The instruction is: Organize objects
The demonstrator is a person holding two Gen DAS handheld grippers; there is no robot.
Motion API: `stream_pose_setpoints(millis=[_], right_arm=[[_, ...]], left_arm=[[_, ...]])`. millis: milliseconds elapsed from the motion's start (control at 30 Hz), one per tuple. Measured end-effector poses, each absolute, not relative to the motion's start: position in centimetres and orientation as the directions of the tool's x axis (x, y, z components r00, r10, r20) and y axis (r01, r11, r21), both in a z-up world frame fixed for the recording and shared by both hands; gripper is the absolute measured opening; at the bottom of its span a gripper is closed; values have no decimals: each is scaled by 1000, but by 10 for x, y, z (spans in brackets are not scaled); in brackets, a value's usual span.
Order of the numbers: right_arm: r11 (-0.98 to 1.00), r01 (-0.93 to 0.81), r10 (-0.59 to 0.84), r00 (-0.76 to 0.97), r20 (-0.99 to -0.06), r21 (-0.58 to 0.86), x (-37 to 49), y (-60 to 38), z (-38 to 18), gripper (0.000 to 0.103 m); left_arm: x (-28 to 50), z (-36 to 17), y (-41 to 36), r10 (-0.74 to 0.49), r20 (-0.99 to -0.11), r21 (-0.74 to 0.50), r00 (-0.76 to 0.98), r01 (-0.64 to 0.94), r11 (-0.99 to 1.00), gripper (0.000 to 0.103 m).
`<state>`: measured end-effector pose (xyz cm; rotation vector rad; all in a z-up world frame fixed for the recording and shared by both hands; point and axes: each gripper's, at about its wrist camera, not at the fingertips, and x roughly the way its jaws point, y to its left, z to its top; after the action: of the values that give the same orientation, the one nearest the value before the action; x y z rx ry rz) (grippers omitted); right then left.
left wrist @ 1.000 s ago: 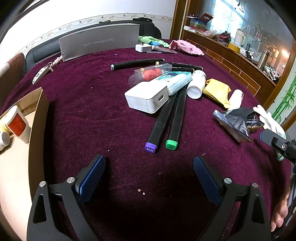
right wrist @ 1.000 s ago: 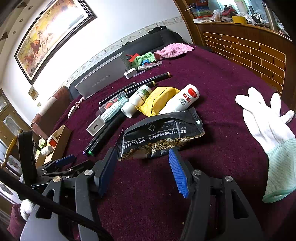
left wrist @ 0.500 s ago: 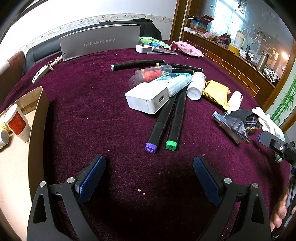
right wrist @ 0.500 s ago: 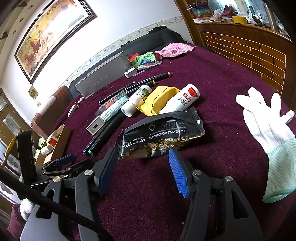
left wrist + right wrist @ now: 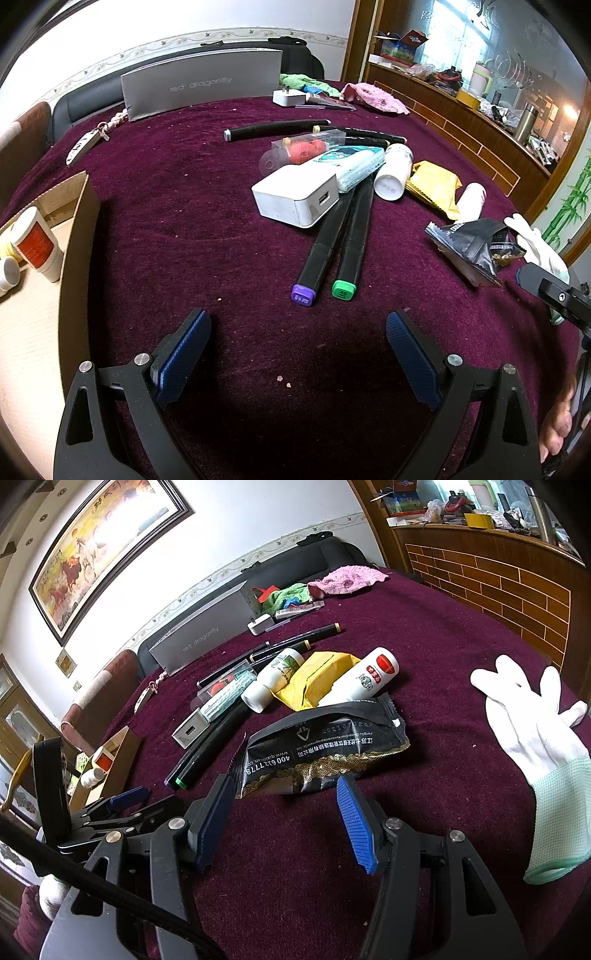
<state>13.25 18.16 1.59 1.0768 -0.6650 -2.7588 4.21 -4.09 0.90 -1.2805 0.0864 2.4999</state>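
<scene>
Left wrist view: my left claw (image 5: 297, 345) hangs over bare maroon cloth of the desk (image 5: 177, 229), its blue-padded jaws spread wide with nothing between them. Ahead of it lie two black markers side by side, one with a purple cap (image 5: 303, 295) and one with a green cap (image 5: 343, 289), caps toward me. Their far ends run under a white charger block (image 5: 295, 201), which touches a teal-printed pack (image 5: 351, 166). Behind these sit a clear case with orange contents (image 5: 306, 147), further black pens (image 5: 277, 129), a white bottle (image 5: 393, 173) on its side, and a yellow packet (image 5: 434, 186). A black foil pouch (image 5: 469, 247) lies to the right, near my right claw, of which only one finger shows at the frame edge. At far left an open cardboard box (image 5: 74, 236) holds a white tube with an orange label (image 5: 35, 243). A grey box (image 5: 203, 85) stands on edge at the far side of the desk.

Right wrist view: my right claw (image 5: 284, 794) is held half spread, empty, with the near edge of the black foil pouch (image 5: 325, 749) just beyond its fingertips and not touching the pads. Beyond the pouch lie the yellow packet (image 5: 317, 679), a white bottle with a red cap mark (image 5: 365, 679), and the other white bottle (image 5: 275, 677). A white glove (image 5: 535, 731) rests flat to the right, well apart from the pouch. My left claw (image 5: 125, 805) appears at lower left beside the cardboard box (image 5: 118, 764).
</scene>
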Motion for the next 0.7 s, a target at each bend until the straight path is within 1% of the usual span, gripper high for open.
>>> stream_pose_setpoints(millis=[67,167,300,533,700], right_arm=[[-899,-59,-251,-743,-620,434,132,181,16,57],[-899,-56,-253,-743,-620,435,132,181,15,57],[-898,-53,-258,-742,-619,437,131,182,15,57],[-891,-51,-265,-747,-610,451,132,185,15,57],[-894,-47,-265,-745,-611,445,130,184,16,57]], left_arm=[[42,9,-41,242,-806,-83,-540,-302,-950,92],[43,16,-44,259,-809,-106,-527,-302,-947,92],[47,44,-46,274,-767,-97,-580,-319,-943,92],[31,74,-54,237,-719,-21,-653,-321,-947,93],[12,73,-48,249,-708,27,-661,-378,-926,93]])
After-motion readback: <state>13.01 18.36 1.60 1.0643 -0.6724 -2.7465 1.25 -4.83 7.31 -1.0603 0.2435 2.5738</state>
